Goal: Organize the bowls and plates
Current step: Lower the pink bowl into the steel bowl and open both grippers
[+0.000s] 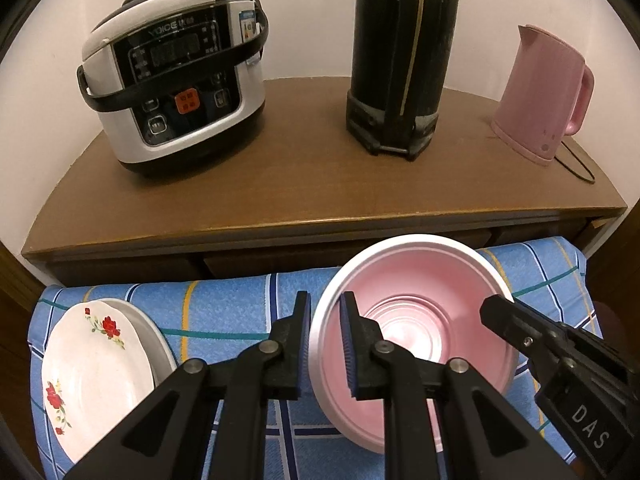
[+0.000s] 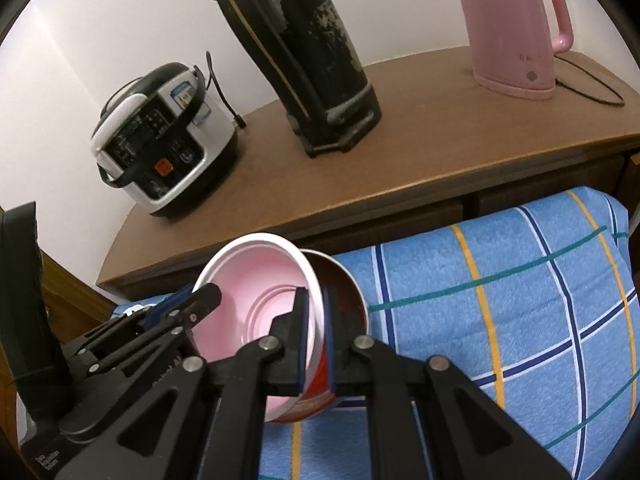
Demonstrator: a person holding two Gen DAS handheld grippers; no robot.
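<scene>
Black gripper (image 1: 325,312) linkages, silver rivets, blue ribbed pads (image 1: 347,344).

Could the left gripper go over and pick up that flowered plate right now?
Probably not yet. The left gripper has its fingers clamped on the pink bowl's rim, so it is occupied. The flowered plate itself lies uncovered on the checked cloth beside it.

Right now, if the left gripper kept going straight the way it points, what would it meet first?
The left gripper is clamped on the near wall of the pink bowl, aimed down and forward. Going straight on, it would likely press the bowl into the blue checked cloth before the wooden cabinet; depth is unclear.
</scene>
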